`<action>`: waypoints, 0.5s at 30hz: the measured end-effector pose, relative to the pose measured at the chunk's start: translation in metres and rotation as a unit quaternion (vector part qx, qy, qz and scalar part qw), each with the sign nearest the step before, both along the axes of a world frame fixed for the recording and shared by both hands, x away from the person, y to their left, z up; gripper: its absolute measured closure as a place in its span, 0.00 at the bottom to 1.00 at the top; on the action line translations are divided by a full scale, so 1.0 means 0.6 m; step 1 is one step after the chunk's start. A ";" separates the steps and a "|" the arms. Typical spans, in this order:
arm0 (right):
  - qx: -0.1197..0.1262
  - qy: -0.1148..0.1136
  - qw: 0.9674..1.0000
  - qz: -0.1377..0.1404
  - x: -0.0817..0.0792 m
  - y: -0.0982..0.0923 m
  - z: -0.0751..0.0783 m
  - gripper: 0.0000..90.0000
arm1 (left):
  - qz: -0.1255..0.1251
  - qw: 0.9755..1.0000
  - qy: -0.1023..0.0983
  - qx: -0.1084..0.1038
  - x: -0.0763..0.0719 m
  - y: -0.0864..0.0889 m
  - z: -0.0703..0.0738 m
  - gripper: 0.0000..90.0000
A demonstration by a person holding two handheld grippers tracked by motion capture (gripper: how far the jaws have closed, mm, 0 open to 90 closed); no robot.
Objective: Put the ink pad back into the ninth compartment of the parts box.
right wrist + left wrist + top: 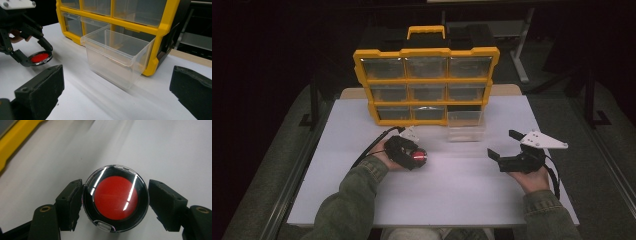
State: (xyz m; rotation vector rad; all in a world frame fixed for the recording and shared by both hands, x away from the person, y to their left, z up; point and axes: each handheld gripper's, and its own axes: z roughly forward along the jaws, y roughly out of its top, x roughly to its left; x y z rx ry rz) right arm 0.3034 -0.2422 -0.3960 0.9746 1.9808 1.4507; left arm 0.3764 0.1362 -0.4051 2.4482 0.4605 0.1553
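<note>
Above table (pixel 452 195), left tool (pixel 115 202) gripping red disc (pixel 115 197)

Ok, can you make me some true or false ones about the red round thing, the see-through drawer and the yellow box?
1. The left gripper holds the round red case between its fingers. True.
2. The right gripper is shut on the clear drawer. False: its fingers stand wide open with nothing between them, short of the drawer.
3. The clear drawer sits out on the white table, in front of the yellow organizer. True.
4. The round red case already lies inside the clear drawer. False: it is in the left gripper, off to the side of the drawer.
5. The yellow organizer lies flat on its back. False: it stands upright, handle on top.
</note>
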 end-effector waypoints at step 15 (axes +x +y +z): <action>0.001 0.001 1.000 0.000 0.000 0.000 0.000 0.00 | -0.011 1.000 -0.006 -0.003 0.014 -0.012 0.046 0.33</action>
